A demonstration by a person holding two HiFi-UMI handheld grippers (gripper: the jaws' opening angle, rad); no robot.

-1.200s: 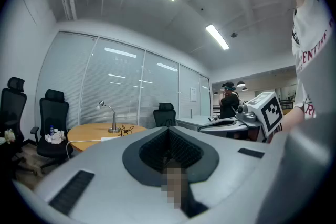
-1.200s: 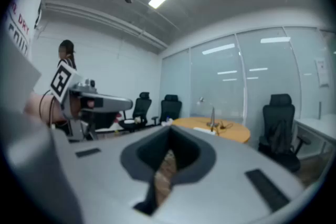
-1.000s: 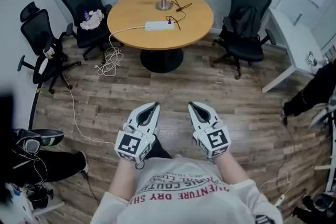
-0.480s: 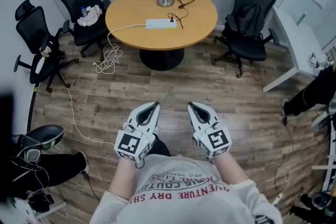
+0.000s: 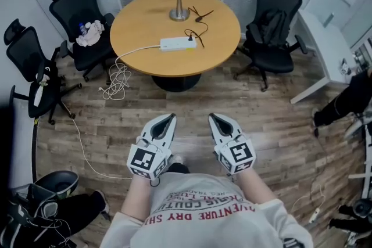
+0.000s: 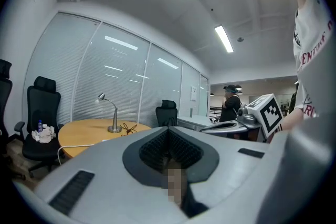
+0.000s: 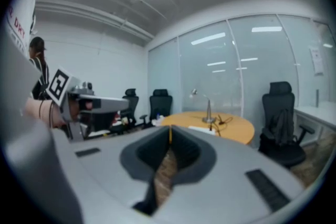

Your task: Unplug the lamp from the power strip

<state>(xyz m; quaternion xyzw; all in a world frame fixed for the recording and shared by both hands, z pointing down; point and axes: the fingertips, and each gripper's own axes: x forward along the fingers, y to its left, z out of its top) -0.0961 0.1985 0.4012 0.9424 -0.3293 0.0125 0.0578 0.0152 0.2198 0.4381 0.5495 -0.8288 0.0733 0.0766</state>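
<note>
A silver desk lamp (image 5: 176, 4) stands at the far side of a round wooden table (image 5: 139, 49). Its black cord (image 5: 195, 26) runs to a white power strip (image 5: 177, 43) lying mid-table, where the plug sits at the strip's right end. The lamp (image 6: 111, 114) and the table (image 7: 231, 126) also show small in both gripper views. My left gripper (image 5: 169, 119) and right gripper (image 5: 215, 118) hover side by side over the wooden floor, well short of the table. Both have their jaws together with nothing between them.
Black office chairs (image 5: 274, 26) ring the table, two on the left (image 5: 78, 14). A white cable (image 5: 119, 69) trails from the strip over the table edge and coils on the floor. A white desk (image 5: 325, 52) stands at the right. A person (image 6: 231, 103) stands in the background.
The view has moved toward the table, which now lies lower and nearer in the head view. Both grippers keep the same place in front of me, shut.
</note>
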